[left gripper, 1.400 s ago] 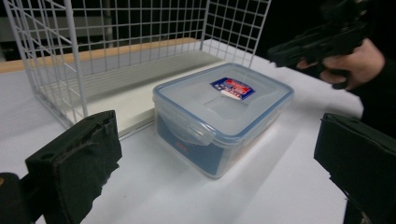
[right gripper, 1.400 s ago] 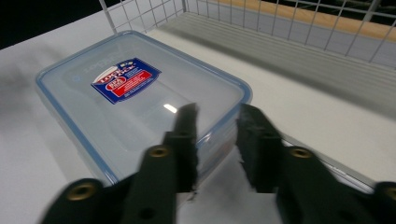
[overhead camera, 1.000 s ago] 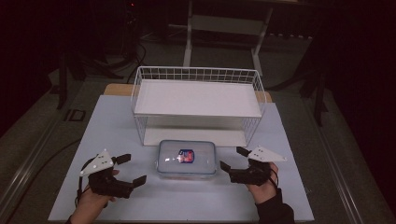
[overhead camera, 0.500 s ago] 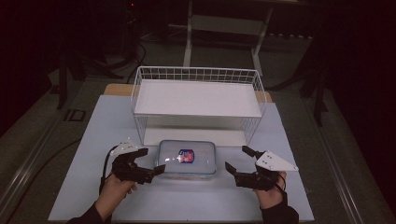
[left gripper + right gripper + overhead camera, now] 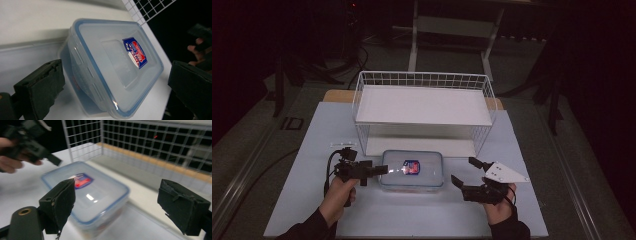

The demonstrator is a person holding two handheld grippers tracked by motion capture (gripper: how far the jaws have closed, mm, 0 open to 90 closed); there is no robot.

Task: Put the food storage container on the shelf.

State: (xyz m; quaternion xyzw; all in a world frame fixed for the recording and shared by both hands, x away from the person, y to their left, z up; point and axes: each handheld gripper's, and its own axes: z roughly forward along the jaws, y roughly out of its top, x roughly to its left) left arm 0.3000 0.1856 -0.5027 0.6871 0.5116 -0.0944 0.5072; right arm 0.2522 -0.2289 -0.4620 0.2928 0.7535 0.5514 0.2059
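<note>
Table (image 5: 312, 150) carries a wire rack (image 5: 422, 107); lidded container (image 5: 412, 170) sits just in front of rack, lid up, free to lift. Left claw (image 5: 379, 170) wide open at container's left end, w/ nothing gripped; right claw (image 5: 464, 172) open, near its right end, empty.

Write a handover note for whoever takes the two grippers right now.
Left gripper: open, at the left end of the box, jaws on either side of that end, not closed on it.
Right gripper: open, off the box's right end, apart from it.
Box: clear, lid on, with a red and blue label; it sits on the table in front of the wire rack.
Done: both grippers brought to the box.
Left: nothing is gripped yet. Likely next: close on both ends and lift; where it goes is unclear, perhaps the rack.
</note>
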